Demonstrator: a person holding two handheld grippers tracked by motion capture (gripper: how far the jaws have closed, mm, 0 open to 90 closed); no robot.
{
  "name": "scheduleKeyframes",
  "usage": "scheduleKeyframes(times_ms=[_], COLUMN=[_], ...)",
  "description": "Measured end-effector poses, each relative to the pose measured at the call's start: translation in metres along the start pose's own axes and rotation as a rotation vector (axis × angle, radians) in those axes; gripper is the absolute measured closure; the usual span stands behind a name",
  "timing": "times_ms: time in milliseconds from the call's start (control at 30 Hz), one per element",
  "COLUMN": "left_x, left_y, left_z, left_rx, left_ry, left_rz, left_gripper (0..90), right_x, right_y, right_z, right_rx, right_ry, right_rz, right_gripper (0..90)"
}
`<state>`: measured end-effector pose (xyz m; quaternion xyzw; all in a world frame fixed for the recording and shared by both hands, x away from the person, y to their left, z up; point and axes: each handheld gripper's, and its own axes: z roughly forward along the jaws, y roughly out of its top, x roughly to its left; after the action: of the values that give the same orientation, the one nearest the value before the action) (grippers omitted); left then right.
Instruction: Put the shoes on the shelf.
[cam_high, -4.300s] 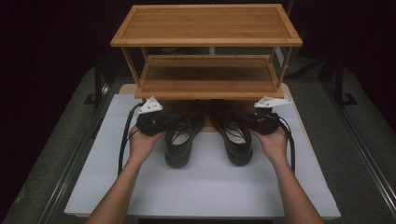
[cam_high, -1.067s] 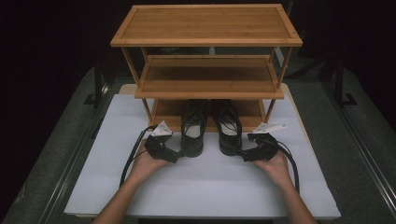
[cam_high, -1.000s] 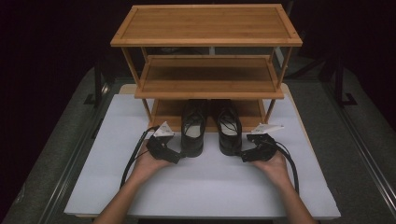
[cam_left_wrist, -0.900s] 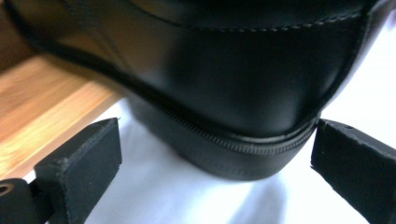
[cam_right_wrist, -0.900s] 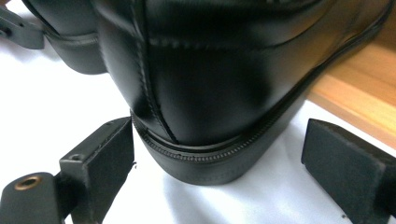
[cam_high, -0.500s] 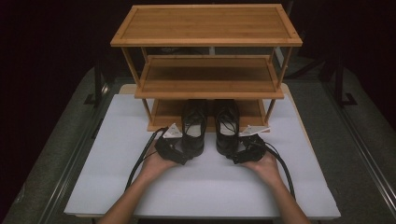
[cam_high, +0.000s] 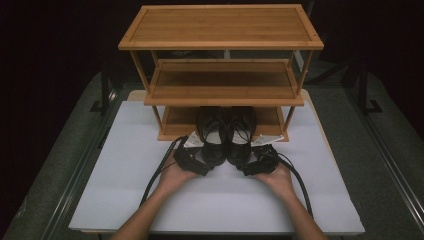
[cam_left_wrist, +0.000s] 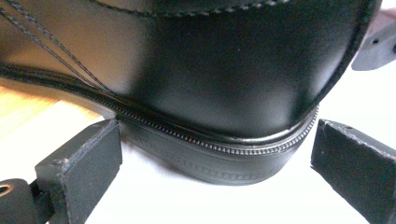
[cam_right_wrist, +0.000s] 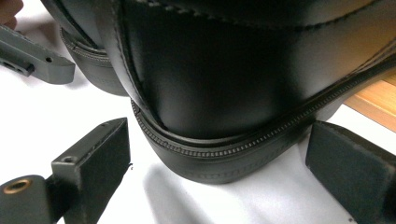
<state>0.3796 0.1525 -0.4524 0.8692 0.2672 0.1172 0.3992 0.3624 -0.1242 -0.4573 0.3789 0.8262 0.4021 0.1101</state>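
Observation:
Two black leather shoes, the left (cam_high: 212, 134) and the right (cam_high: 242, 131), stand side by side with toes on the bottom shelf (cam_high: 176, 120) of a wooden three-tier rack (cam_high: 220, 30); their heels stick out onto the white board (cam_high: 215, 200). My left gripper (cam_high: 201, 166) sits at the left shoe's heel (cam_left_wrist: 210, 79), and in its own view the gripper (cam_left_wrist: 215, 172) is open, one jaw on either side of the heel. My right gripper (cam_high: 250, 168) is likewise open (cam_right_wrist: 219, 179) around the right shoe's heel (cam_right_wrist: 233, 79).
The rack's middle shelf (cam_high: 222, 82) and top shelf carry nothing. Grey table surface (cam_high: 380, 150) and metal rails flank the white board. Cables trail back from both grippers along the forearms. The left gripper's grey jaw (cam_right_wrist: 32, 56) shows beside the left heel (cam_right_wrist: 88, 65).
Both grippers have moved inward from beside the shoes to right behind the heels, jaws now straddling them. The shoes stay under the rack, where they were carried about four seconds back.

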Motion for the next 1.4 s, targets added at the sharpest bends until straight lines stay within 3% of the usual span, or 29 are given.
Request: scheduleKeyframes(times_ms=[67,300,433,533,767,1133,1400], left_x=[0.0,0.0,0.001,0.003,0.007,0.031,0.046], left_y=[0.0,0.001,0.002,0.006,0.015,0.016,0.025], left_z=[0.001,0.001,-0.001,-0.005,-0.012,-0.006,0.0], left_rx=[0.0,-0.006,-0.016,-0.055,-0.082,-0.102,-0.09], left_ry=[0.009,0.006,-0.002,-0.017,-0.03,-0.052,-0.019], left_rz=[0.001,-0.006,-0.019,-0.052,-0.063,-0.099,-0.088], left_gripper=[3.6,4.0,4.1,4.4,4.6,4.7,4.5], right_x=[0.002,0.003,0.003,0.001,-0.005,-0.018,-0.028], right_y=[0.0,0.0,0.003,0.006,0.016,0.035,0.044], right_z=[0.0,-0.001,-0.003,-0.007,-0.015,-0.004,0.008], right_rx=[-0.001,-0.007,-0.006,-0.025,-0.054,-0.051,-0.071], right_ry=[-0.025,-0.028,-0.023,-0.013,0.023,0.041,0.031], right_rz=[-0.001,0.004,0.012,0.019,0.041,0.034,0.036], right_gripper=[9.9,11.2,11.4,11.5,11.4,11.3,11.3])
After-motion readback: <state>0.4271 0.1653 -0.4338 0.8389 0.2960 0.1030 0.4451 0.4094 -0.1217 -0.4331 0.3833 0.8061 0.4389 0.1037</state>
